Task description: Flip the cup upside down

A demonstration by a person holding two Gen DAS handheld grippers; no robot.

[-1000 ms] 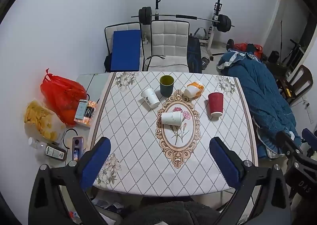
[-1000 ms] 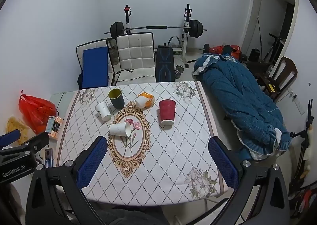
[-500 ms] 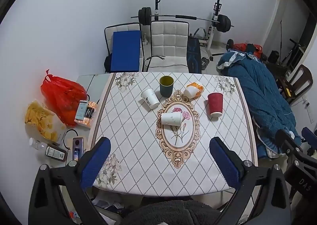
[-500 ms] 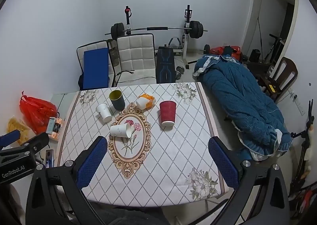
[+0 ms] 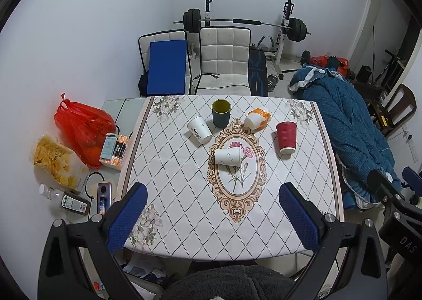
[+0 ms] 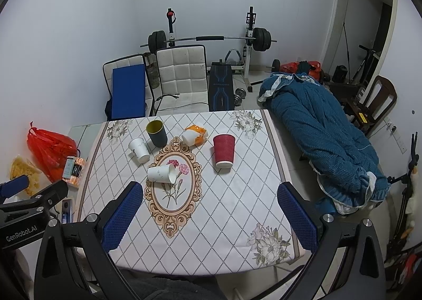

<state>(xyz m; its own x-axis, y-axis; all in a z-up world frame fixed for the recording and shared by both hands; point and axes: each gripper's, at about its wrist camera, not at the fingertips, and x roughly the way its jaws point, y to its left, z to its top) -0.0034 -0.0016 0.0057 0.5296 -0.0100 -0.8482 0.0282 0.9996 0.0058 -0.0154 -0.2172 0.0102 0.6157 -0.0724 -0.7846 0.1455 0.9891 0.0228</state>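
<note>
Several cups are on the patterned tablecloth [image 5: 184, 194]. A dark cup with a yellow inside [image 5: 221, 113] [image 6: 156, 133] stands upright, mouth up. A red ribbed cup [image 5: 286, 137] [image 6: 224, 152] stands mouth down. A white paper cup [image 5: 199, 130] [image 6: 139, 150] stands mouth down. Another white paper cup [image 5: 228, 156] [image 6: 161, 173] lies on its side. An orange and white cup [image 5: 258, 118] [image 6: 195, 135] lies tipped over. My left gripper [image 5: 213, 218] and right gripper [image 6: 209, 217] are open, empty, high above the table's near edge.
Two white chairs [image 5: 224, 57], one with a blue pad [image 5: 166, 67], stand behind the table. A barbell rack [image 5: 245, 23] is at the back wall. A blue blanket [image 5: 348, 125] lies right. A red bag [image 5: 81, 125], snacks and bottles lie left.
Both views have shifted very slightly; the cups have not moved and both grippers stay open.
</note>
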